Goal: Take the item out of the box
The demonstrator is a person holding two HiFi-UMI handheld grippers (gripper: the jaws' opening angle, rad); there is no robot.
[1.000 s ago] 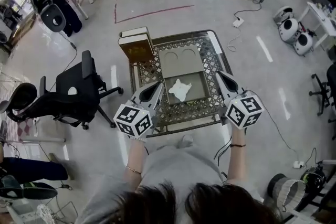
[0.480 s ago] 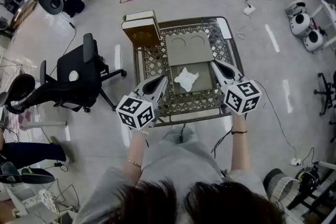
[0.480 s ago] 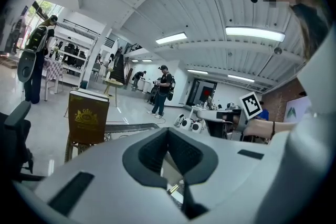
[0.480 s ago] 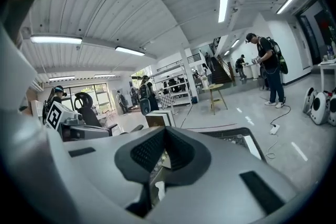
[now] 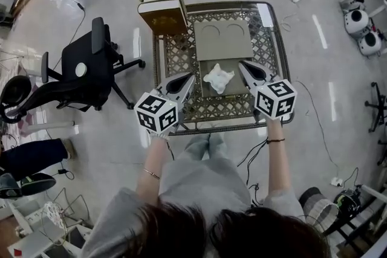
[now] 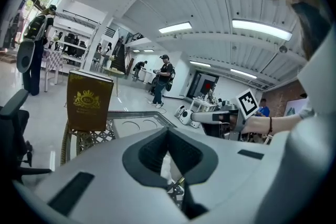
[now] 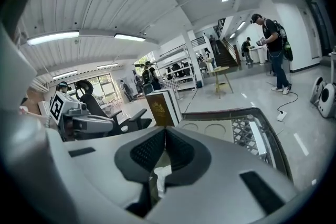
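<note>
A flat grey cardboard box lies open on the lattice table [image 5: 181,51]. Its lid [image 5: 224,39] is folded back on the far side, and its tray [image 5: 234,89] is nearer me. A crumpled white item [image 5: 217,77] rests in the tray. My left gripper [image 5: 190,77] is shut and empty, its tip just left of the tray. My right gripper [image 5: 241,64] is also shut and empty, at the tray's right edge. Both point toward the white item from either side without touching it. In the right gripper view the white item [image 7: 160,172] shows below the closed jaws.
A brown gold-printed box [image 5: 162,12] stands upright on the table's far left corner. A black office chair [image 5: 87,72] stands left of the table. White robot parts [image 5: 361,24] and cables lie on the floor to the right. A person stands far off [image 7: 273,50].
Both grippers have come down and forward, closer to the box's sides. The white item and the box have not moved.
</note>
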